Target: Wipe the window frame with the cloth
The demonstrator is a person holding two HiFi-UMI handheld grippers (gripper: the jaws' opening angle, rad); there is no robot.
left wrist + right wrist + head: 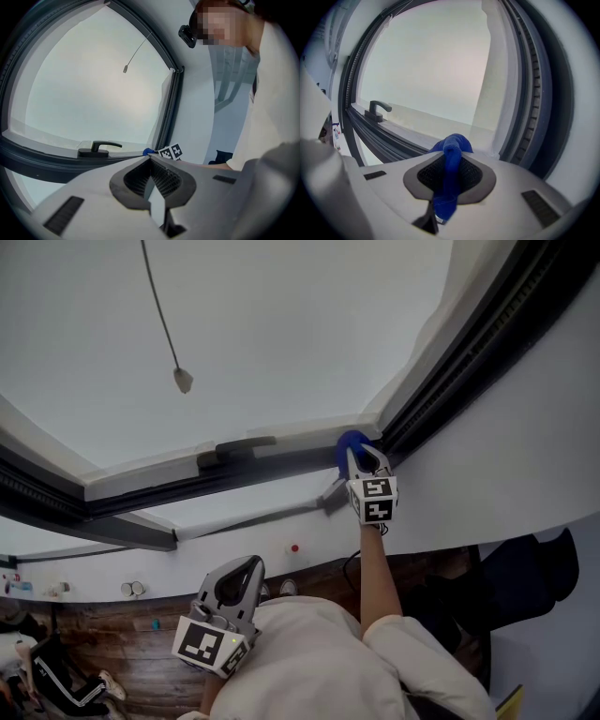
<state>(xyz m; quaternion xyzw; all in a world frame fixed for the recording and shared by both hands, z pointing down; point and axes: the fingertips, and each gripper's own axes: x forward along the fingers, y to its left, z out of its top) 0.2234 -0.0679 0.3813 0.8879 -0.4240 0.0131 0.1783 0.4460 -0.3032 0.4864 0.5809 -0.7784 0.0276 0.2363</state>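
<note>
Pressing cloth point(351, 442) against window frame point(281, 460), right gripper point(367, 461).

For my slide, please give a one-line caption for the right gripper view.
The right tongs, shut on a blue cloth, point at a corner of the window frame.

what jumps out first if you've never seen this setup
The bright blue cloth, clamped in the jaws of the right gripper, sits at the corner of the dark window frame. Left of it is the black handle on the frame; the left gripper hangs low by the person's chest, jaws together and empty.
</note>
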